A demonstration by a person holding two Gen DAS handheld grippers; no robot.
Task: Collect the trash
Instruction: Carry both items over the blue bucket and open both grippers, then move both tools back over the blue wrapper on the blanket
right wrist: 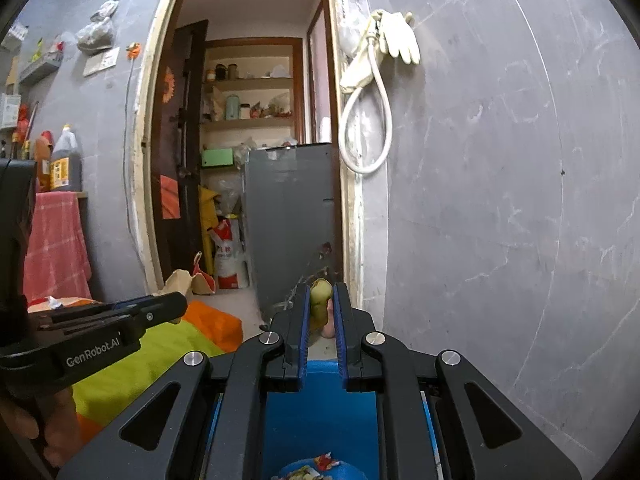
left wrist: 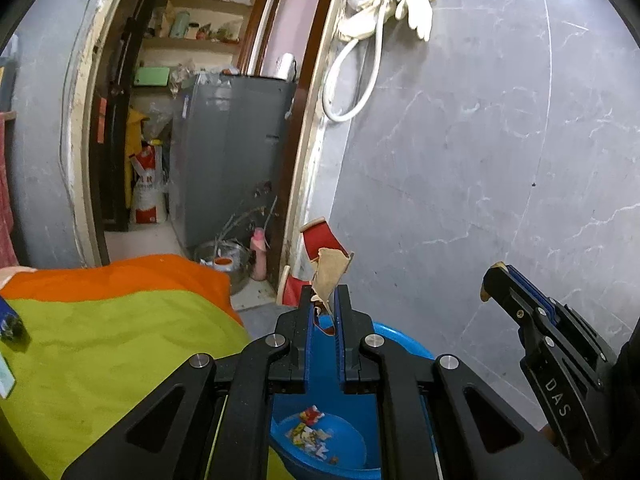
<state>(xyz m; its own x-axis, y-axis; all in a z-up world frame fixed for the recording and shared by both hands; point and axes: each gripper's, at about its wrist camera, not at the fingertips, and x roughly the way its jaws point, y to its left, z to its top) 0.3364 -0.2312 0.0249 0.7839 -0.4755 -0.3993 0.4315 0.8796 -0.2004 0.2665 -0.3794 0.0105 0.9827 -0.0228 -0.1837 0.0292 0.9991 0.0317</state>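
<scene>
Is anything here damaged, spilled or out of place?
Nothing spilled. The scraps lie inside the blue bin. One odd thing: the door frame is worn, its paint chipped along the edge.

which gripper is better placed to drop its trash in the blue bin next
Left, narrowly. The left gripper, shut on a torn red wrapper, has the blue bin open below it. The right gripper sits farther back.

Blue basin [left wrist: 404, 340] mostly behind claws

The right gripper [right wrist: 323, 300] pinches a yellow-green scrap [right wrist: 320, 298] above the blue basin [right wrist: 320, 408].
</scene>
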